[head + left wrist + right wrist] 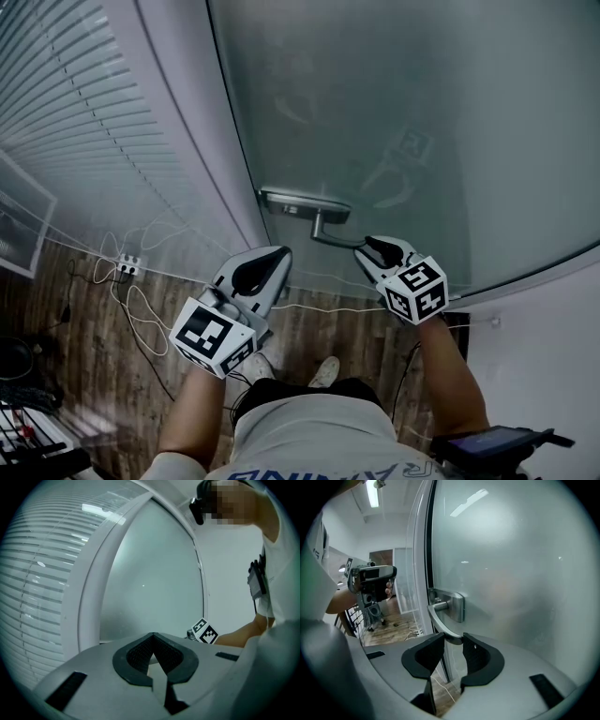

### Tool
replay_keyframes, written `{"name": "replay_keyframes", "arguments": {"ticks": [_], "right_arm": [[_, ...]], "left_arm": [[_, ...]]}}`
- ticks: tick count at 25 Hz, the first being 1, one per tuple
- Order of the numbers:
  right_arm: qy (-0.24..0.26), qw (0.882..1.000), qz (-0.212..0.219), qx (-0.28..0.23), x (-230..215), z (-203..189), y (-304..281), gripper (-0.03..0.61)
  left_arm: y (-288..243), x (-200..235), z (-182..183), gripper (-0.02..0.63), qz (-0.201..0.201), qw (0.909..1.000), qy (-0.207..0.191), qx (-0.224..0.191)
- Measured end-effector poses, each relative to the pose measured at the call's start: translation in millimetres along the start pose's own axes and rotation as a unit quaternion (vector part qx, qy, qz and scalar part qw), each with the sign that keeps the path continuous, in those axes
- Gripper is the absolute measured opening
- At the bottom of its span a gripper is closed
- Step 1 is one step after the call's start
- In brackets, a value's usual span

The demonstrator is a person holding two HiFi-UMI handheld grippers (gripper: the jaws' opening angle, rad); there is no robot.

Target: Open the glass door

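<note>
The frosted glass door (394, 112) is closed in its white frame (187, 141). A metal lever handle (328, 230) juts from a plate (300, 202) near the door's left edge. My right gripper (367, 247) is at the lever's free end. In the right gripper view the handle (440, 620) ends between the two pads, and the right gripper (453, 639) is shut on it. My left gripper (279, 253) hangs to the left of the handle, apart from the door. In its own view the left gripper (152, 635) is shut with nothing in it, facing the glass door (150, 583).
Slatted blinds (84, 112) fill the wall left of the frame. White cables and a power strip (129, 264) lie on the wooden floor below them. The person's shoes (323, 370) stand close to the door, and dark equipment (28, 422) sits at the lower left.
</note>
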State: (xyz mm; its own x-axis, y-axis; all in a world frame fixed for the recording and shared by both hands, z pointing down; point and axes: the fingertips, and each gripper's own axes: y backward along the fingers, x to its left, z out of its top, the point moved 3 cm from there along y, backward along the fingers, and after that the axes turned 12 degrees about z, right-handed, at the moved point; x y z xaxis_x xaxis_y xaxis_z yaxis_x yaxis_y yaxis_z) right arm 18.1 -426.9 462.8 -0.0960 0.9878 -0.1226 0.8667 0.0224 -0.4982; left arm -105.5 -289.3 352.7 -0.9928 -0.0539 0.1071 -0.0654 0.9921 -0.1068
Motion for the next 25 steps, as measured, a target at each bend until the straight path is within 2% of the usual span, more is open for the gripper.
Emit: {"name": "replay_keyframes", "arguments": {"ticks": [11, 25], "right_arm": [[-0.006, 1.000, -0.008, 0.000, -14, 15, 7, 0.126], [-0.011, 1.000, -0.026, -0.006, -45, 15, -15, 0.126]], "left_arm": [[0, -8, 11, -0.002, 0.002, 1.0000, 0.000, -0.007], [1, -7, -7, -0.002, 0.008, 0.9999, 0.000, -0.010]]}}
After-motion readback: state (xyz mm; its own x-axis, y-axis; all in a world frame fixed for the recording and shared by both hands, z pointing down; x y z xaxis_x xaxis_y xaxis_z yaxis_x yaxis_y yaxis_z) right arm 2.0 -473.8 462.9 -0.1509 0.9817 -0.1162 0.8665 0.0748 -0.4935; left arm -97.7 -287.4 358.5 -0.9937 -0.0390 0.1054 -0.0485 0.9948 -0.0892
